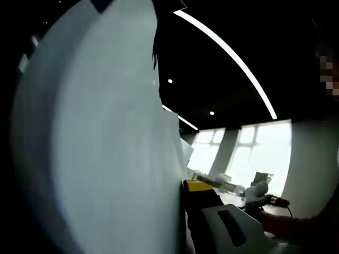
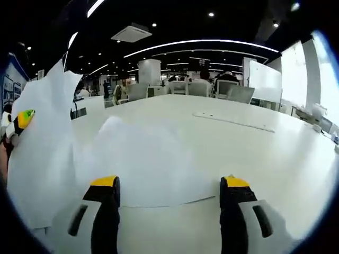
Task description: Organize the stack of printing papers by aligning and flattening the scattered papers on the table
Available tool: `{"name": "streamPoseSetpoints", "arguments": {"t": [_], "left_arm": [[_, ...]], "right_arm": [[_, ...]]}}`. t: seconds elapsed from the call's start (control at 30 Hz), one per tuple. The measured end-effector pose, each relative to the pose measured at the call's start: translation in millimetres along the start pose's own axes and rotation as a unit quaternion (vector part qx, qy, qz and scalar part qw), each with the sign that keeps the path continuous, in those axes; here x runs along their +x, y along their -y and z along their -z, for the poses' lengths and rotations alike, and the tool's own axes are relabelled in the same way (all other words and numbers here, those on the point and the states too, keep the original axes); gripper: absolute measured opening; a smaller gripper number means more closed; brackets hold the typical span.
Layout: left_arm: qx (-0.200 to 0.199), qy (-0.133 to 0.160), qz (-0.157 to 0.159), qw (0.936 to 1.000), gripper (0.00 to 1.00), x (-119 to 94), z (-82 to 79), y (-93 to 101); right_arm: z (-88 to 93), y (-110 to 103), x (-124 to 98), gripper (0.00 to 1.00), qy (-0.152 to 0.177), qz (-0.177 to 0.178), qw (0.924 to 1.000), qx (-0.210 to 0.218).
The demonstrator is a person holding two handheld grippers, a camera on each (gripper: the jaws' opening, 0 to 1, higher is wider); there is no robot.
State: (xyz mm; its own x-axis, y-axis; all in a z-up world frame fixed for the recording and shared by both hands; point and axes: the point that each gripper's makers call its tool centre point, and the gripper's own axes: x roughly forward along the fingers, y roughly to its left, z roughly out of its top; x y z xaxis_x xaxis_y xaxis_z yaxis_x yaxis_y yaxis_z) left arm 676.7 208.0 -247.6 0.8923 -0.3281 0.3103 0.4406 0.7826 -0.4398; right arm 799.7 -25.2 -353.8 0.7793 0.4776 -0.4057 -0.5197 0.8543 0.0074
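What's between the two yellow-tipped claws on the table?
Paper lies flat on the white table, seen between the right gripper tips in the right gripper view.

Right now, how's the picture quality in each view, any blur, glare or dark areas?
Left gripper view: white paper sheet held close, soft and blurred, dark ceiling, windows blown out. Right gripper view: evenly lit, fisheye bends the white table; the hand-held gripper casts soft shadows.

Right gripper view: loose papers (image 2: 143,164) lie on the table (image 2: 254,153) just ahead of my right gripper (image 2: 169,193), running between its spread jaws. Left of it, my left gripper (image 2: 21,120) holds raised sheets (image 2: 39,153) upright. Chairs (image 2: 198,88) stand beyond the table's far edge.
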Motion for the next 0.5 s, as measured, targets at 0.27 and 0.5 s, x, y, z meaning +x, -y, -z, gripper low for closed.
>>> {"name": "streamPoseSetpoints", "arguments": {"t": [0.27,0.5], "left_arm": [[-0.001,0.001,0.0,1.0,0.08,-0.3,-0.5,-0.4],[-0.002,0.0,0.001,1.0,0.08,-0.2,-0.5,-0.3]], "right_arm": [[3.0,-4.4,-3.7,0.63,0.002,-0.005,1.0,-0.004],[2.5,-8.4,2.8,0.54,0.003,-0.017,0.9998,-0.009]]}}
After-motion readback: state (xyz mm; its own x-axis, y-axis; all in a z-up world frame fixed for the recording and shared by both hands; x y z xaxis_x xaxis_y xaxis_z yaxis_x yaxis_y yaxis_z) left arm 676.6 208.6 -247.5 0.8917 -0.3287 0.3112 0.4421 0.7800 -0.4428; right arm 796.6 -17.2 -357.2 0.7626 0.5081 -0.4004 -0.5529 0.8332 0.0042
